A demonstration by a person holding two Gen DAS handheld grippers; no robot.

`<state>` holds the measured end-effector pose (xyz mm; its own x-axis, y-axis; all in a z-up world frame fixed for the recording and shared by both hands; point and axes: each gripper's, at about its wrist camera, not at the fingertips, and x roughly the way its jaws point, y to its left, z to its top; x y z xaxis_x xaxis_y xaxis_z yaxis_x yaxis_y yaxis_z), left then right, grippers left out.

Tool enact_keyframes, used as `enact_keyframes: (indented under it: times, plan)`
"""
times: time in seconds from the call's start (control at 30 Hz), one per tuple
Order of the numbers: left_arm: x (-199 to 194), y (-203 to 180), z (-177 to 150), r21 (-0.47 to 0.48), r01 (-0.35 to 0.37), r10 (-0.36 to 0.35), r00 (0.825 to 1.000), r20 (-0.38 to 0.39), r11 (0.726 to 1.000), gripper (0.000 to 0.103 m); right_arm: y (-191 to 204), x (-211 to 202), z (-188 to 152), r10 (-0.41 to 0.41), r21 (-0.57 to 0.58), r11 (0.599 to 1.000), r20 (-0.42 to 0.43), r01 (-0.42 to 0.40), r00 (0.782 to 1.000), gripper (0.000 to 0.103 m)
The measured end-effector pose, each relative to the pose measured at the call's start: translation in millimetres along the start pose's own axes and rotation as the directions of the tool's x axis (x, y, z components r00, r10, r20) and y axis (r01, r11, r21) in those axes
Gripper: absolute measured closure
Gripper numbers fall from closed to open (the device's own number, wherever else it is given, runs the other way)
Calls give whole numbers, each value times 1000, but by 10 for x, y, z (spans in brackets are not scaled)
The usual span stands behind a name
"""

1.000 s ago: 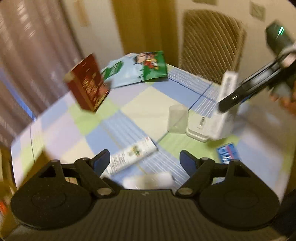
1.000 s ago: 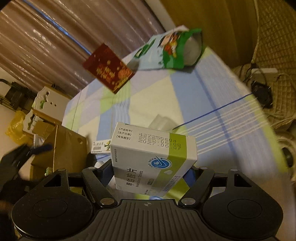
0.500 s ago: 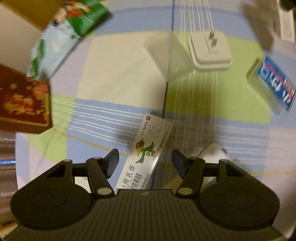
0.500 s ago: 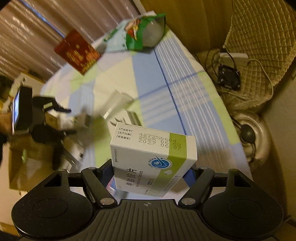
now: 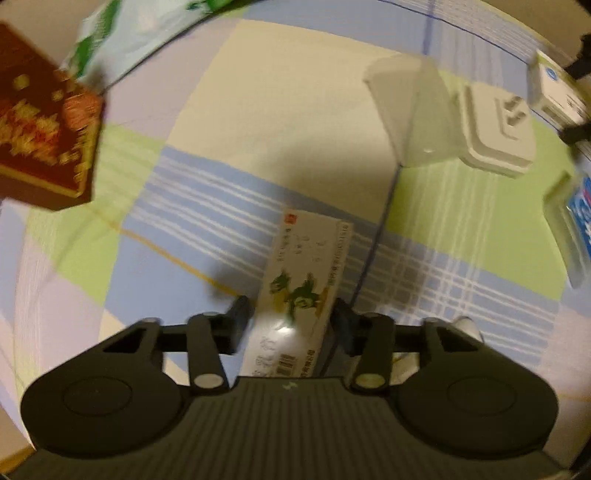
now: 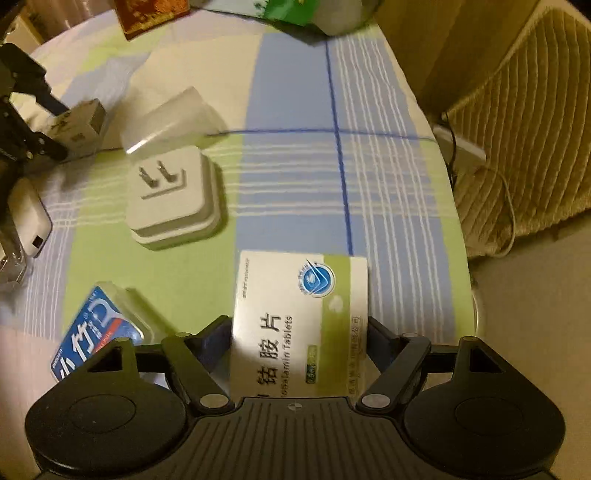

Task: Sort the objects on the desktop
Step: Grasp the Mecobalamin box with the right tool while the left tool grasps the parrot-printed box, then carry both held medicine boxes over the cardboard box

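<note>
We take the white plug adapter (image 6: pixel 171 195) as our landmark; it lies prongs up on the checked cloth of the surface (image 6: pixel 295 192).

Hidden or unclear: in the left wrist view the near end of the parrot-printed box (image 5: pixel 301 291) is cut off by the tool body, and motion blur makes its print unreadable. The right edge of that view crops the blue floss-pick case (image 5: pixel 576 229) and the white-and-green tablet box (image 5: pixel 554 92). In the right wrist view the near end of the tablet box (image 6: pixel 301 325) is likewise hidden behind the tool body, and the dark red box (image 6: pixel 151 14) and green snack bag (image 6: pixel 306 11) are cut by the top edge.

The left tool (image 5: pixel 291 314) has its fingers against both long sides of the parrot-printed box, gripping it; whether the box rests on the cloth or is raised we cannot tell. The box sits well to the near left of the adapter. The right tool (image 6: pixel 299 332) is clamped on the tablet box, which is just near-right of the adapter, over the cloth.

Differences between views: only the right wrist view shows the adapter's prongs sharply, the floss-pick case (image 6: pixel 96 332) whole, a white charger (image 6: pixel 31 221) left of the adapter, and a wicker chair (image 6: pixel 524 129) beyond the surface's edge. Only the left wrist view shows the dark red box (image 5: pixel 44 140) nearly in full. Both show a translucent plastic box (image 5: pixel 410 110) touching the adapter's far side.
</note>
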<state>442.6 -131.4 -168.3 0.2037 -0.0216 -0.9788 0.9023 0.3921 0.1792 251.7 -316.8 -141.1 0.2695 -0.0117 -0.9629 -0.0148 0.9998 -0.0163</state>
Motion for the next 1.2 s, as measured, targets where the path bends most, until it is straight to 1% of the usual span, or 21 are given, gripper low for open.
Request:
enact_keyframes:
  times: [0.07, 0.1, 0.13, 0.17, 0.2, 0.23, 0.27, 0.33, 0.47, 0.53, 0.63, 0.73, 0.83, 0.93, 1.0, 1.1, 1.2]
  plan:
    - [29, 58, -24, -32, -15, 15, 1000, -10, 999, 24, 0, 0, -48, 6, 11, 1000, -1, -6, 1000, 26]
    - [42, 89, -25, -47, -9, 8, 1000, -15, 999, 24, -8, -5, -78, 5, 15, 1000, 4, -5, 1000, 26]
    - [43, 109, -19, -53, 9, -10, 1000, -16, 999, 27, -21, -13, -109, 5, 26, 1000, 8, -5, 1000, 26]
    - [37, 121, -11, -53, 31, -31, 999, -15, 998, 37, -35, -21, -140, 5, 36, 999, 12, -5, 1000, 26]
    - [32, 133, -3, -53, 52, -53, 998, -14, 997, 55, -38, -38, -166, 3, 37, 999, 21, -4, 1000, 26]
    - [19, 143, 5, -60, 79, -80, 997, -10, 995, 63, -41, -55, -193, 2, 38, 999, 30, -3, 1000, 29]
    - [12, 145, 12, -66, 87, -88, 996, -10, 994, 65, -38, -57, -207, -3, 30, 1000, 44, 1, 999, 33]
    - [-1, 117, 12, -45, 66, -67, 998, -6, 997, 66, -40, -71, -225, 5, 28, 1000, 56, -6, 998, 33]
    - [-65, 131, -37, -60, 35, -34, 999, 3, 998, 66, -113, -99, -259, 28, 69, 997, 74, -33, 997, 33]
    - [-169, 142, -78, -71, 40, -38, 999, 30, 997, 66, -126, -147, -250, 27, 83, 996, 82, -34, 996, 33]
    - [-421, 164, -109, -107, 42, -32, 995, 95, 993, 66, -178, -227, -247, 36, 110, 993, 99, -47, 994, 33]
    - [-799, 129, -163, -155, 55, -25, 982, 187, 986, 66, -187, -343, -219, 40, 123, 991, 127, -55, 991, 33]
    - [-1194, 86, -221, -203, 74, -15, 960, 280, 976, 66, -174, -502, -163, 56, 128, 989, 164, -78, 985, 33]
    - [-1534, 58, -396, -261, 78, 18, 938, 347, 962, 66, -95, -662, -75, 93, 120, 986, 202, -119, 975, 33]
    - [-1740, 54, -615, -320, 79, 48, 927, 372, 944, 66, -10, -771, 0, 123, 107, 983, 228, -151, 966, 33]
    - [-1966, 97, -1022, -410, 77, 100, 914, 393, 909, 66, 200, -933, 156, 181, 70, 976, 264, -206, 947, 33]
    - [-2149, 151, -1476, -507, 56, 168, 907, 386, 860, 66, 557, -1099, 347, 261, 12, 961, 293, -277, 920, 33]
